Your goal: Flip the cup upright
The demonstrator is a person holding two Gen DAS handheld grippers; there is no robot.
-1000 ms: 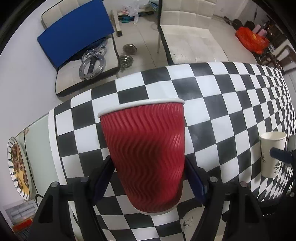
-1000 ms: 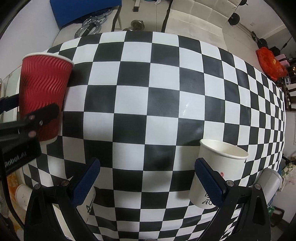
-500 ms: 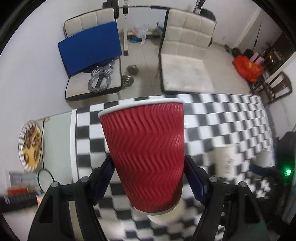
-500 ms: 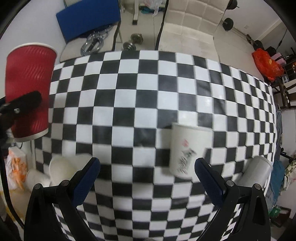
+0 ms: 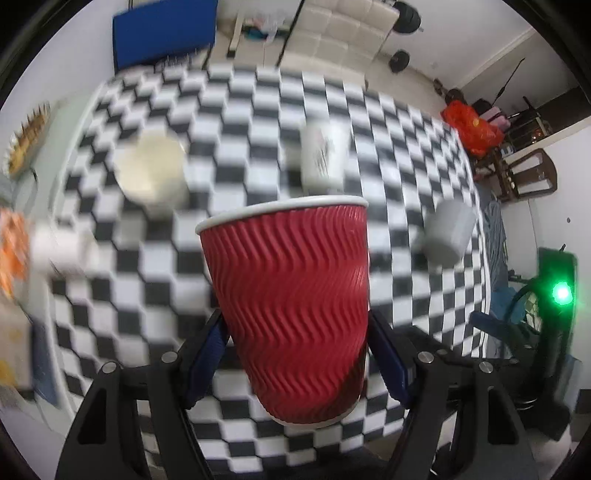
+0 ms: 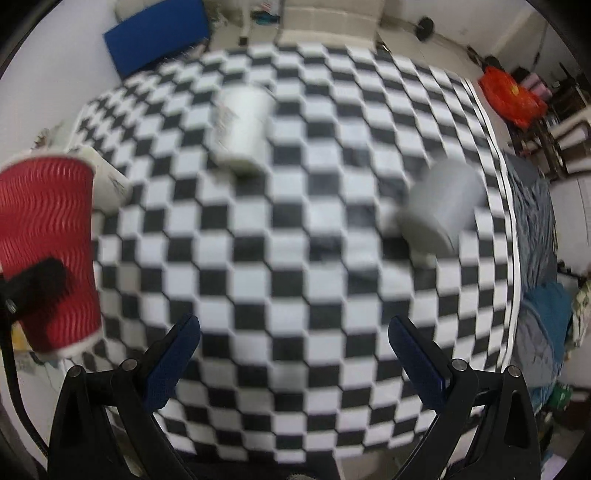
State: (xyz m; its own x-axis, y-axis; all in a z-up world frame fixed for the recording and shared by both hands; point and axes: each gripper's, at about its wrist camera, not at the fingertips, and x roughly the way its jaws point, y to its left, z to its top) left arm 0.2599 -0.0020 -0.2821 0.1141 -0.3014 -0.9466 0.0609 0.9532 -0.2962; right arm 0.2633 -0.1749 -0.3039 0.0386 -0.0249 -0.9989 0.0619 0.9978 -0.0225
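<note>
My left gripper [image 5: 295,362] is shut on a red ripple paper cup [image 5: 291,302], rim up, held well above the checkered table [image 5: 258,110]. The same red cup shows at the left edge of the right wrist view [image 6: 48,251]. My right gripper [image 6: 295,358] is open and empty, high over the table. A white printed paper cup [image 6: 240,129] stands on the table ahead of it; it also shows in the left wrist view [image 5: 321,155]. A grey cup [image 6: 443,206] lies on its side at the right. Both views are motion-blurred.
Another white cup [image 5: 155,173] sits open side up at the table's left, seen from above. A plate of food [image 5: 26,136] is beyond the left edge. Chairs [image 5: 351,40] and a blue pad [image 5: 162,33] stand past the far edge. A red bag [image 5: 472,125] is at right.
Both grippers have risen and tilted down toward the table, so much more of it shows. The red cup stays gripped in the left gripper. The right gripper stays open.
</note>
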